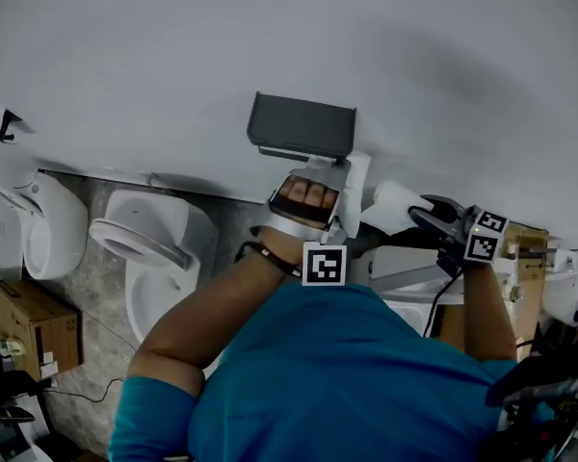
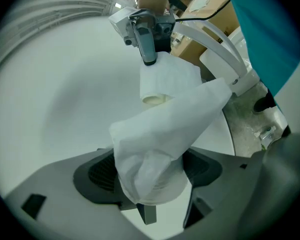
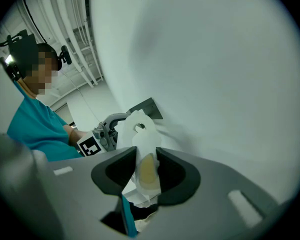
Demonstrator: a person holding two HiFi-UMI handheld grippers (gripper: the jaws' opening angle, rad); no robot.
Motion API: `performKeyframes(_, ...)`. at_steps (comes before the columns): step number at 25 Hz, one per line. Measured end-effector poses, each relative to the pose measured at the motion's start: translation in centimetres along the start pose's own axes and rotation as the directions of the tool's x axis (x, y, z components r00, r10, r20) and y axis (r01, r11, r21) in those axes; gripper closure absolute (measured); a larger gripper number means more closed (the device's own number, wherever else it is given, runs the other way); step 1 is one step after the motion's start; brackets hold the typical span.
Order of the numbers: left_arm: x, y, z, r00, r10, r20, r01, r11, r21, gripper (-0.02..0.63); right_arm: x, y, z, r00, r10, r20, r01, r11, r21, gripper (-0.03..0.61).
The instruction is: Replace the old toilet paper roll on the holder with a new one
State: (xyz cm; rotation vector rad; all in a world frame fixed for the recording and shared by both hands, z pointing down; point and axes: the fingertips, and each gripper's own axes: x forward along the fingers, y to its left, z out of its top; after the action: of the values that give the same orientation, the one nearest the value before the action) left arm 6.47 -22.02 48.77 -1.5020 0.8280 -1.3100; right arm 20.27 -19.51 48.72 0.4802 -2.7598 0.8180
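Mid-swap: left claw [image 2: 150, 184] is clamped on a loose-tailed roll [image 2: 157, 144], right claw [image 3: 146, 154] pinches a squashed roll [image 3: 149, 176], likely the old one, flat, both just beside the holder [image 1: 302, 123]; mounting remains.

White roll [image 2: 152, 184] trailing sheet, squashed roll [image 3: 147, 171] showing tan core, grey holder [image 1: 302, 125]

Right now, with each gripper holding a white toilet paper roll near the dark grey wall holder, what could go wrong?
1. A loose tissue sheet trails off the draped white paper roll in the left gripper. It could snag or tear near the dark grey wall holder.
2. The right gripper pinches the flattened white paper roll across its cardboard core, so a squashed core may not seat well.
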Motion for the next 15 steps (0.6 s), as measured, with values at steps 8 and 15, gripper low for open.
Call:
performKeyframes(8, 0.3, 0.0, -1.0, 0.999, -0.018, -0.028, 0.019, 0.999, 0.026, 0.212, 0.2, 0.1, 0.0, 1.0, -0.008, 0.019, 0.008, 1.0, 0.002, 0.459)
performKeyframes(15, 0.2, -0.3, -2.6, 0.998, -0.032, -0.06, 0.035, 0.998, 0.051, 0.213, 0.4, 0.3, 0.3, 1.0, -0.004, 0.03, 0.004, 1.0, -0.002, 0.459)
